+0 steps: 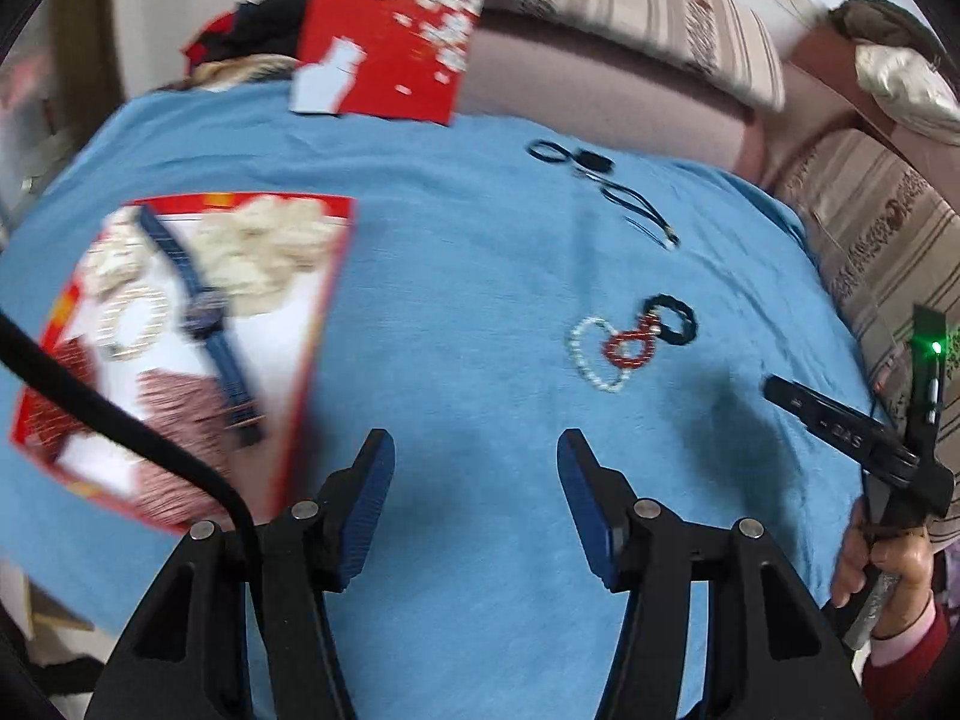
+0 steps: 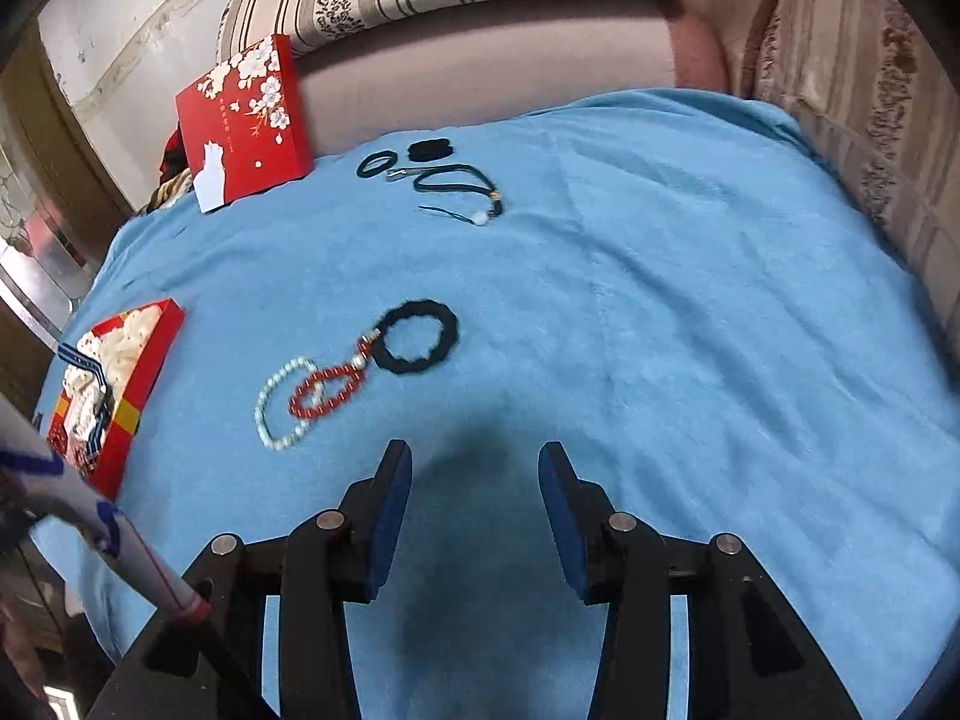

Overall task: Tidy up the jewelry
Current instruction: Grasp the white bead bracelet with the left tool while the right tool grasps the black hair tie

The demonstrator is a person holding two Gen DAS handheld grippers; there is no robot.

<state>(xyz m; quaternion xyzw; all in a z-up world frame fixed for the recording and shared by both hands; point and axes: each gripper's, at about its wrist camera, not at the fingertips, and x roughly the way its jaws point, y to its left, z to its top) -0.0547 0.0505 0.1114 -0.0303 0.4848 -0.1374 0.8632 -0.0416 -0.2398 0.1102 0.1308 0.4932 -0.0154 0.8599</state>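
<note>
A: Take the red box [image 1: 180, 360] as the marker. What's in it?

B: It lies open on the blue cloth [image 1: 480, 276]. Inside I see a blue watch [image 1: 204, 312], a pale bead bracelet [image 1: 129, 324], some white padding and something reddish-brown I can't name through the blur. Its lid [image 2: 246, 120] leans against the sofa [image 2: 480, 60], well beyond the box.

A: And what's left outside it?

B: Between the box and the far side of the cloth lie three linked pieces: a white pearl bracelet [image 2: 282, 408], a red bead bracelet [image 2: 327, 393] overlapping it, and a black scrunchie [image 2: 420, 339] touching the red one. Farther from the box, near the lid, sit black hair ties [image 2: 375, 165] and a black cord with a pendant [image 2: 468, 186].

A: The grippers?

B: The left gripper [image 1: 474, 480] hangs beside the box with its jaws partly apart and nothing between them. The right gripper [image 2: 474, 486] hovers just short of the pearl bracelet, also partly apart and empty.

A: Why spread out like that?

B: My guess is that loose pieces are laid flat so each can be pinched singly. The overlap may make the red one drag the pearl one along.

A: How far along is it?

B: Partly done, I'd judge; several pieces are not yet boxed.
</note>
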